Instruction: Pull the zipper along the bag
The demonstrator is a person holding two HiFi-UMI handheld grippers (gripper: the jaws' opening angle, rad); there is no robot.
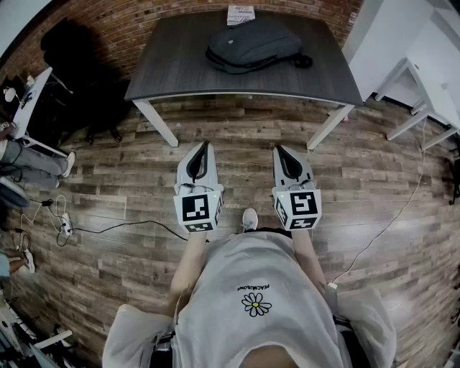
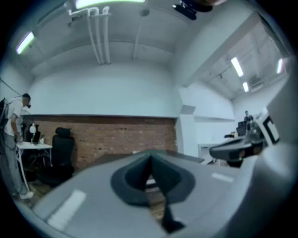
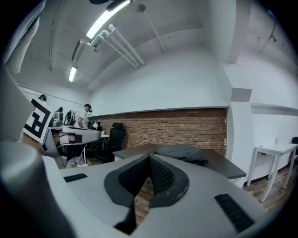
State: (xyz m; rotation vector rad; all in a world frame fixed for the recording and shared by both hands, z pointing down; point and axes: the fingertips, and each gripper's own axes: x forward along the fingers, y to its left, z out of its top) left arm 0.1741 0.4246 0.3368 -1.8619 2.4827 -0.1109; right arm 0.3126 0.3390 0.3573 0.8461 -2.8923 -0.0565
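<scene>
A dark grey backpack (image 1: pixel 253 44) lies on the dark table (image 1: pixel 172 65) ahead of me; it also shows as the backpack (image 3: pixel 180 151) in the right gripper view. Its zipper cannot be made out. My left gripper (image 1: pixel 203 149) and right gripper (image 1: pixel 282 152) are held side by side over the wooden floor, well short of the table and touching nothing. Both are shut with nothing between the jaws. In their own views the left gripper (image 2: pixel 151 160) and right gripper (image 3: pixel 150 158) have their pads meeting at the tips.
A white paper (image 1: pixel 241 14) lies at the table's far edge against the brick wall. A black office chair (image 1: pixel 72 50) and a white desk (image 1: pixel 32 100) stand at the left, with a person (image 3: pixel 84 116) there. White desks (image 1: pixel 424 79) are at the right. Cables (image 1: pixel 108 228) run over the floor.
</scene>
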